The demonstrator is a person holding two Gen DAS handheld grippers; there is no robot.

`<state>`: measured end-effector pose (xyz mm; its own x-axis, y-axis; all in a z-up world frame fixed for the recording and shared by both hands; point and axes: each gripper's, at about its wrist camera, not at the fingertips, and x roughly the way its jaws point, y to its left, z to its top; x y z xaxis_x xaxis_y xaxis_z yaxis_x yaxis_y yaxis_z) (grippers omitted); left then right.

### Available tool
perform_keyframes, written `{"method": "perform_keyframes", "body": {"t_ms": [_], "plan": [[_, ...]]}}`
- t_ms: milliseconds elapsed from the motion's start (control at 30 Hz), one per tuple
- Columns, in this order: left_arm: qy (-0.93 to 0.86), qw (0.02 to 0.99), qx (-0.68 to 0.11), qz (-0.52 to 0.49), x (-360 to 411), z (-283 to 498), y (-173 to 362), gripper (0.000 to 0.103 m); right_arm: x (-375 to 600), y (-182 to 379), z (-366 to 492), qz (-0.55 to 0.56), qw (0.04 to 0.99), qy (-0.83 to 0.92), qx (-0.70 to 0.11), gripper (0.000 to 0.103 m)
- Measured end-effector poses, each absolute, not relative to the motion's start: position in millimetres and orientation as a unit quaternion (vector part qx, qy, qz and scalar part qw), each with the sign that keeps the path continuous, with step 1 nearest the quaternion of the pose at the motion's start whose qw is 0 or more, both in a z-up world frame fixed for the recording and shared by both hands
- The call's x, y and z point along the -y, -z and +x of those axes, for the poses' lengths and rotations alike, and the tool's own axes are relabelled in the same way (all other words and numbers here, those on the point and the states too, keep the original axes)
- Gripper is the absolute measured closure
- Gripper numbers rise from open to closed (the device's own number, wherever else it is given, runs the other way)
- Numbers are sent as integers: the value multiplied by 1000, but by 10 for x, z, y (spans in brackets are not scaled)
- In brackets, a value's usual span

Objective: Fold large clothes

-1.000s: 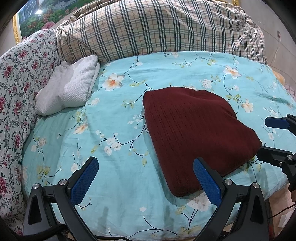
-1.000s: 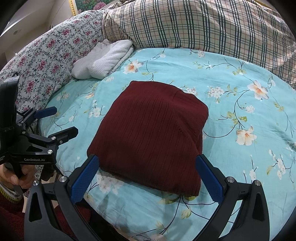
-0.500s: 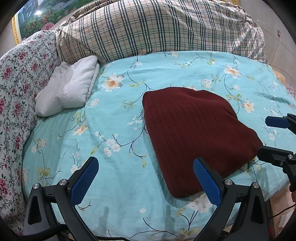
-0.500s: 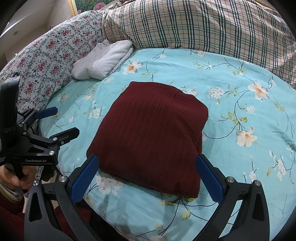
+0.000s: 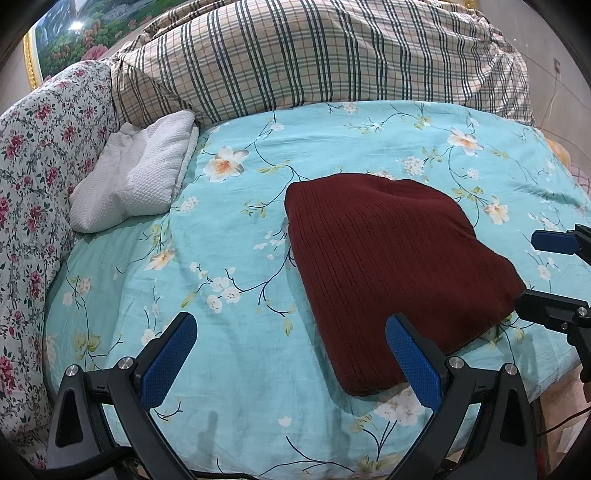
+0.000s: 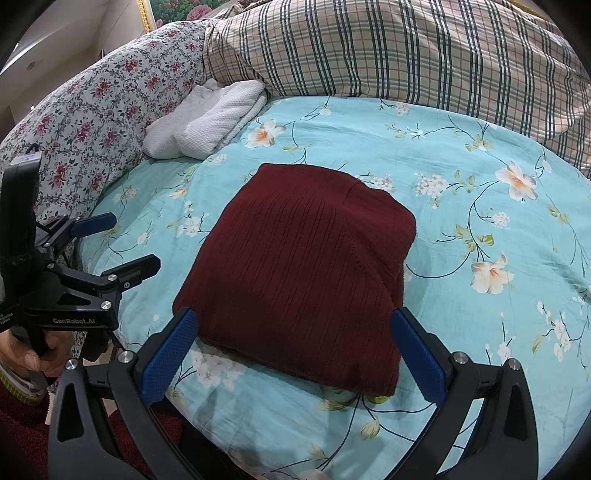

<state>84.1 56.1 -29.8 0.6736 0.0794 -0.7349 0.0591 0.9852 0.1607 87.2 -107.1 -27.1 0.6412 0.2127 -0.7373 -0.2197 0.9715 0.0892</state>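
A dark red ribbed knit sweater (image 6: pixel 303 273) lies folded into a compact, roughly square bundle on the bed (image 6: pixel 480 206), its ribs running front to back and its near edge thick with stacked layers. It sits on the turquoise flower-print sheet, near the bed's front edge.

The left gripper (image 5: pixel 291 350) hangs above the sheet just left of the sweater, its blue-padded fingers (image 5: pixel 170 354) spread wide and holding nothing; the right one overlaps the sweater's near corner in view, and whether it touches cannot be told. The right gripper (image 6: pixel 295 347) hovers at the sweater's near edge, fingers equally wide apart and empty, framing the bundle.

Beyond the sweater to its left, a folded white waffle-textured cloth (image 5: pixel 144 177) rests against a floral quilt (image 5: pixel 33 155). Behind the sweater a plaid blanket (image 5: pixel 314 59) is heaped. A gold-framed picture (image 5: pixel 74 33) hangs behind that.
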Motion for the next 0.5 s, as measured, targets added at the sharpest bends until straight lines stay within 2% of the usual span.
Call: {"method": "perform_keyframes", "body": {"t_ms": [500], "plan": [[-6,911,-404,86,-563,844,298,1,1064,271,877,-4,906,-119,-406,0]]}}
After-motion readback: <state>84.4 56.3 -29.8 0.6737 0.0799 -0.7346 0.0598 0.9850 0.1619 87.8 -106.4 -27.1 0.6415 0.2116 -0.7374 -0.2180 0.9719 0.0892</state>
